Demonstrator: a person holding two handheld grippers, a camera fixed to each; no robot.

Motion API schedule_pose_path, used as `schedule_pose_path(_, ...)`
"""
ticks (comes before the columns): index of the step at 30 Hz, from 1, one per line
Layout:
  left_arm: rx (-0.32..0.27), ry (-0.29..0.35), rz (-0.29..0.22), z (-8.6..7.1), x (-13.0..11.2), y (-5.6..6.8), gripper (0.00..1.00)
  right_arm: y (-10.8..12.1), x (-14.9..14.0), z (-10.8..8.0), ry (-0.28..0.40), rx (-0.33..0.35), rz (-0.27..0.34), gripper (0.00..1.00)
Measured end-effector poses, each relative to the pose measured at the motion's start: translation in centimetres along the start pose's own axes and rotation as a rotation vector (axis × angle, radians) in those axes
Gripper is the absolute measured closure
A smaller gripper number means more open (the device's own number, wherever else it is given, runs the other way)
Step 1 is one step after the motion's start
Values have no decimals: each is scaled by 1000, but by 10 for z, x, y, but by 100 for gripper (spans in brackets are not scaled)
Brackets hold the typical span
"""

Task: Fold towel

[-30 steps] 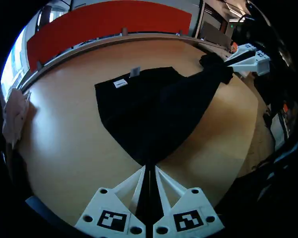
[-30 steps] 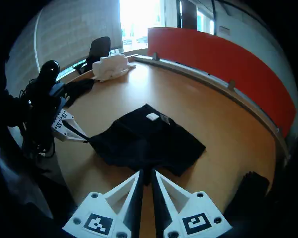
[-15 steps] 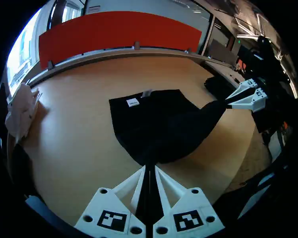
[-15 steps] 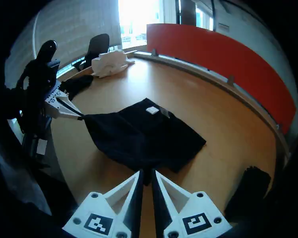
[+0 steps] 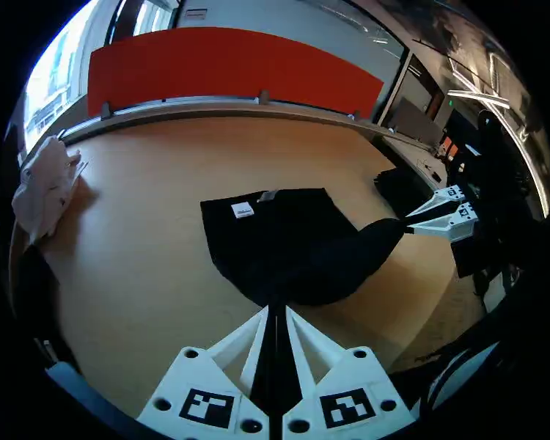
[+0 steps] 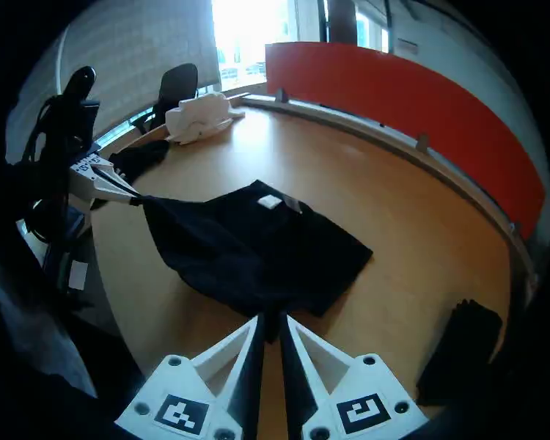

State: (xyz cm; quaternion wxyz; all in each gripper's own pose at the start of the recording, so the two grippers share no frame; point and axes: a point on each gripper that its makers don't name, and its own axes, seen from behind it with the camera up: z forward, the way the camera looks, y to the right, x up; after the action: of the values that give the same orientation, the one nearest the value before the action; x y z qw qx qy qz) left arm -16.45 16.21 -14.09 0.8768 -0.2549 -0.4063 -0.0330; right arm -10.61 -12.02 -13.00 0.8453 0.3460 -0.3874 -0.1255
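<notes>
towel (image 5: 290,242) stretched wider | corners in left tongs (image 5: 276,312), right tongs (image 6: 271,319), seemingly

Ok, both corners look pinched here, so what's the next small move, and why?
Probably carry both corners forward together towards the far edge by the white tag. The left gripper and right gripper are each shut on a near corner of the black towel, lifted off the table, while the far half lies flat.

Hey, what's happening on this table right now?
A person is folding a black towel with two handheld grippers. The left gripper and the right gripper each pinch one end of its near edge, raised off the wooden table; the far part lies flat. The fold isn't laid down yet.
</notes>
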Motion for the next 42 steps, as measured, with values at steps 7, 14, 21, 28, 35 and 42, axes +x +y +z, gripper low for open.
schedule_pose_path(7,-5,2,-11,-4,-1,3,100,0,-1,-5,1,2,9,86)
schedule_pose_path(14,-15,20,-18,-1,12,3,100,3,6,-7,12,-1,11,87)
schedule_pose_path(21,-10,30,-8,7,28,-7,100,13,16,-5,16,-6,4,86)
schedule_pose_path(28,-7,43,-21,18,44,-19,100,27,26,0,12,-7,-6,86)
schedule_pose_path(35,6,44,-10,29,57,-36,100,42,36,10,8,-7,-6,87)
schedule_pose_path(42,6,45,-7,41,68,-46,100,54,43,21,1,-5,-7,86)
